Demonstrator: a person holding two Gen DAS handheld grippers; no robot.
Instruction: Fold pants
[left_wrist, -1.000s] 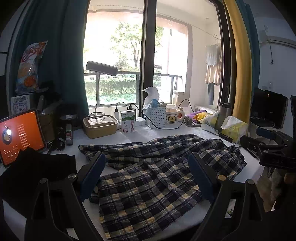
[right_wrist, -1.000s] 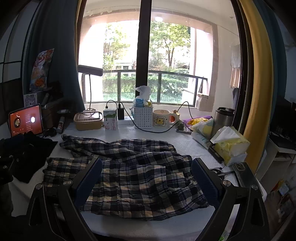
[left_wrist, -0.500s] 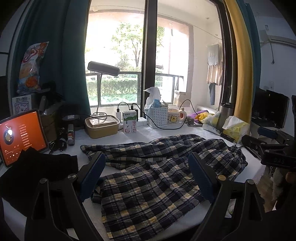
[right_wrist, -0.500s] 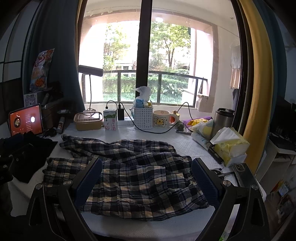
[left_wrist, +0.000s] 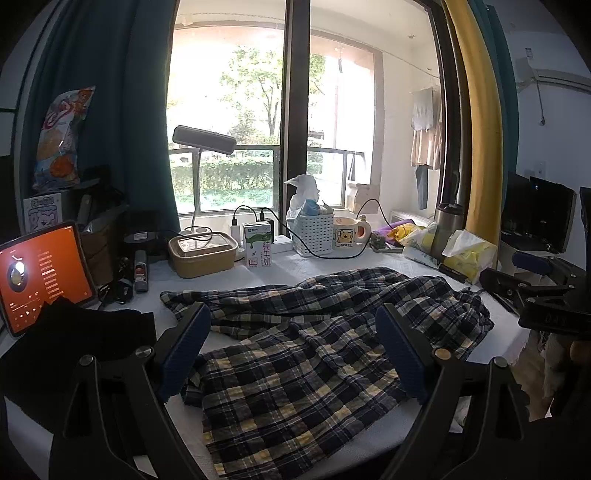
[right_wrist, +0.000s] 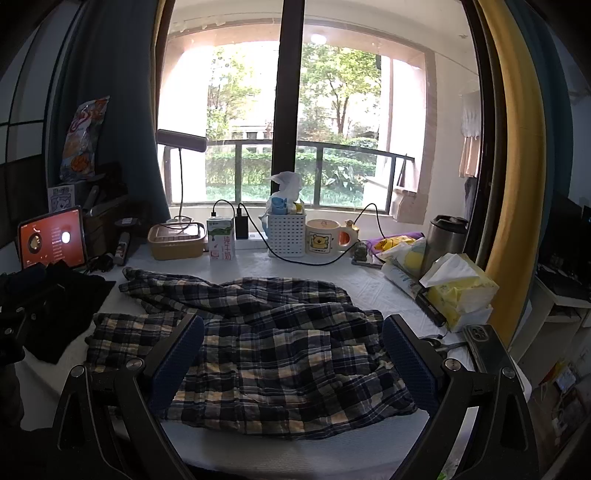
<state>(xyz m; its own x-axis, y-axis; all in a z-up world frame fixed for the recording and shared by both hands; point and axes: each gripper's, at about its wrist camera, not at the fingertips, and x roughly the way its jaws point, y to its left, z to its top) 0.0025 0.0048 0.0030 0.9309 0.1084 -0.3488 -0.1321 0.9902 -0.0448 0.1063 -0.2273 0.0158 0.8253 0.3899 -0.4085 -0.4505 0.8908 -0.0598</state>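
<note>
both grippers, left gripper (left_wrist: 291, 354) and right gripper (right_wrist: 293, 363), hover tilted down, spread wide, gripping nothing, above one rumpled plaid pants (right_wrist: 258, 343) at the table's (right_wrist: 373, 288) near edge.

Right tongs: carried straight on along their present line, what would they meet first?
Probably the plaid pants crumpled on the table; the open right tongs point slightly downward at them with nothing between, though depth is unclear.

Left claw (left_wrist: 291, 347) spread wide, right claw (right_wrist: 293, 354) likewise, both empty
</note>
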